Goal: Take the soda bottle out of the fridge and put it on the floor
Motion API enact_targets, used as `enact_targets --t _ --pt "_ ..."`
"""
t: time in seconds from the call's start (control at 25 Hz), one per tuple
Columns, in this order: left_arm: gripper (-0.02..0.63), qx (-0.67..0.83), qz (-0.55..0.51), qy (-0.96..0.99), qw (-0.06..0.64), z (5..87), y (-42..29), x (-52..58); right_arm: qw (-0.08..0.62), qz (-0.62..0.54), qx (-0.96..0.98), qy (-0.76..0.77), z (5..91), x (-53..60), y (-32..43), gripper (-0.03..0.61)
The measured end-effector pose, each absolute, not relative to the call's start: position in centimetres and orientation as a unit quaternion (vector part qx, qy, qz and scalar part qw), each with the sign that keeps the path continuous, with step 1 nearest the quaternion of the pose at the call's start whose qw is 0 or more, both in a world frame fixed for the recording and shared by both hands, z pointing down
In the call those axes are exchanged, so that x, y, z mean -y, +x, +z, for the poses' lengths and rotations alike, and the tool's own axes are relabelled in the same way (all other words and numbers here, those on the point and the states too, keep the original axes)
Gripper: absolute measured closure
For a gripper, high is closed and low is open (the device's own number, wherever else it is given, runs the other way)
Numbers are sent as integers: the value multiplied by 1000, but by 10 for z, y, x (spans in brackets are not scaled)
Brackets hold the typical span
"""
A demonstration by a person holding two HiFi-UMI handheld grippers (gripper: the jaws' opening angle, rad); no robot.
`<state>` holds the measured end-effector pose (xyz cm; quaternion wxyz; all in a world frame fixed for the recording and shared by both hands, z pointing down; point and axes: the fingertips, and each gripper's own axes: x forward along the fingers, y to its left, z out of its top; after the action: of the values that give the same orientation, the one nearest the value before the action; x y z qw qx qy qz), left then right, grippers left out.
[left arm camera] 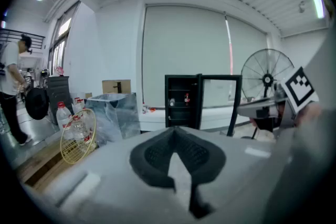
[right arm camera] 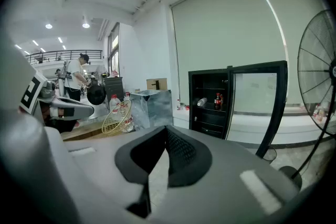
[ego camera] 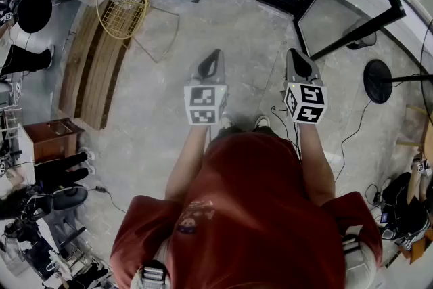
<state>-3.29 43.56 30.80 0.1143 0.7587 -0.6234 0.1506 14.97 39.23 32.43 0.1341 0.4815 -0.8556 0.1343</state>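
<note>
Left tongs and right tongs are both pinched shut and empty, well short of the open fridge. The soda bottle stands on its shelf; it's probably weighty and slick, so grip it mid-body.

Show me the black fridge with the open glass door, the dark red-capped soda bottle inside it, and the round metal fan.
black fridge (right arm camera: 210,124): right gripper view, lower front of its body.
soda bottle (right arm camera: 218,100): right gripper view, its middle.
fan (left arm camera: 266,80): left gripper view, hub.

Black fridge right of centre, standing open. Dark soda bottle, red label, upright inside its upper part. Grey concrete floor.
</note>
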Motion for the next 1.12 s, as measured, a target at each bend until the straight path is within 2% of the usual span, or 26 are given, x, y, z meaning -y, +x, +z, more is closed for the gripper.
enact_targets --t 0.56,1.12 --pt "614 625 140 758 120 306 -66 -454 131 139 853 485 322 -410 121 578" --pt "614 637 132 748 130 318 -153 -473 148 136 857 474 328 -423 35 577"
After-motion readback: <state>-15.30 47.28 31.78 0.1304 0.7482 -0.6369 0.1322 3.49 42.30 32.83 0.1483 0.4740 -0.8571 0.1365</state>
